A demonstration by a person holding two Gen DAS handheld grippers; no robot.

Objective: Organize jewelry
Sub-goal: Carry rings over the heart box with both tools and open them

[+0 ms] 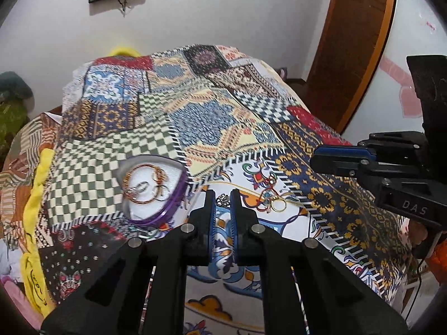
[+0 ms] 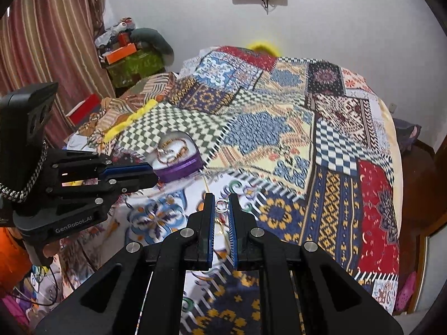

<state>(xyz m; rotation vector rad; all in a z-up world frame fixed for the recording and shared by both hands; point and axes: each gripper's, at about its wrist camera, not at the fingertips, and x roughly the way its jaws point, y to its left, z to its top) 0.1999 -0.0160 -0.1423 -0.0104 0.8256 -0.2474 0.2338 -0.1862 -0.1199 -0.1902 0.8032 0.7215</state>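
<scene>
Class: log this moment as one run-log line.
left tool: shut on silver charm | right tool: shut on silver ring | purple box: open

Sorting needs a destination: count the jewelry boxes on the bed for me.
1: a purple box on the bedspread's green-checked patch, bangles inside. Others could lie out of view.

The black left gripper with blue pads (image 1: 222, 198) points down, jaws nearly together. The black right gripper with blue pads (image 2: 221, 205) does too, pinching a small silver ring (image 2: 221, 206).
</scene>
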